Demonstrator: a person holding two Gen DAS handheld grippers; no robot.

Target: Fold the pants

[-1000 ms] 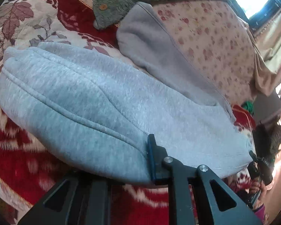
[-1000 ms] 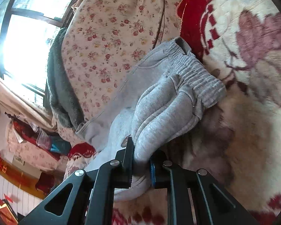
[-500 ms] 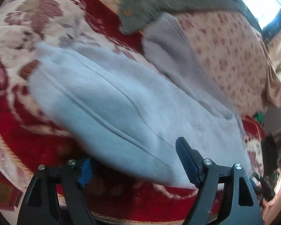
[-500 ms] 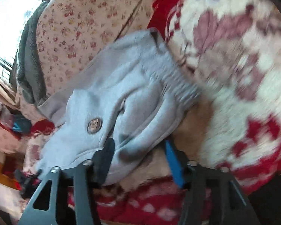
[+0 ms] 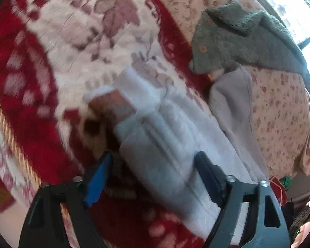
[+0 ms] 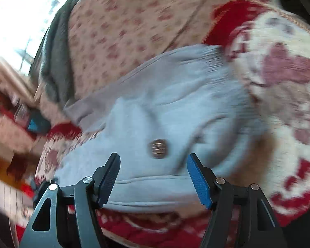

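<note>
Pants (image 5: 171,144): soft, limp fleece, light, bulky; best taken at cuff or waistband (image 6: 223,66). Left gripper (image 5: 153,177) and right gripper (image 6: 153,177) fingers spread, holding nothing.

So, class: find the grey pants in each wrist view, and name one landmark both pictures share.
Left wrist view: the grey pants run from centre to lower right, between the open left tool.
Right wrist view: they fill the centre, just beyond the open right tool.
Shared landmark: the dark green fleece garment, top right in the left view, upper left in the right.
</note>
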